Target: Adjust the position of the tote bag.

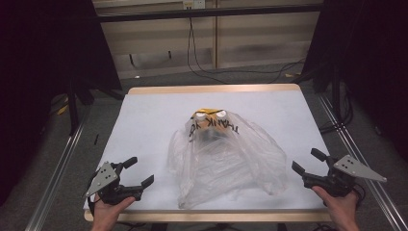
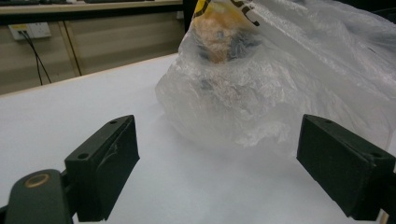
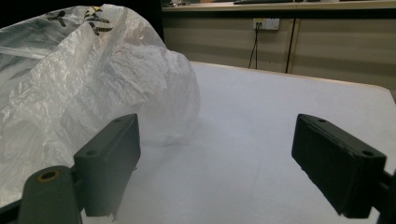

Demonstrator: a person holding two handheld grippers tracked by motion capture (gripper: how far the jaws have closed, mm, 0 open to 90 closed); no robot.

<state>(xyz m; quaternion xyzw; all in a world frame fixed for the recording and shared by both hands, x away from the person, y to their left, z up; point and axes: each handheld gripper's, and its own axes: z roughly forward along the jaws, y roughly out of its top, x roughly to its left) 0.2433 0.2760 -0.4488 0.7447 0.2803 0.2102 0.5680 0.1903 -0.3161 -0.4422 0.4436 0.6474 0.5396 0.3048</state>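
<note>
Two grippers rest at the near edge of the table, one toward each near corner; the left gripper (image 1: 137, 172) has its blocky black jaws spread wide with nothing between them, a grey three-cornered plate on top and a hand (image 1: 109, 211) under it; the right gripper (image 1: 308, 161) is likewise wide open and empty, held by the other hand (image 1: 340, 207). In the left gripper view the jaws are matte black rectangular blocks with small screw holes, framing the crinkled edge of a plastic bag (image 2: 280, 79) just beyond them; the right gripper view shows the same film bulging ahead of its left jaw. This thin, translucent, wrinkled bag (image 1: 226, 154) lies in a loose mound at the middle of the table (image 1: 144, 120), apart from both grippers; black lettering and a yellow patch mark its far end, and something orange-tan shows blurred through the film there. Smooth pale grey covering tops the table, with a light wood rim at its far edge.
</note>
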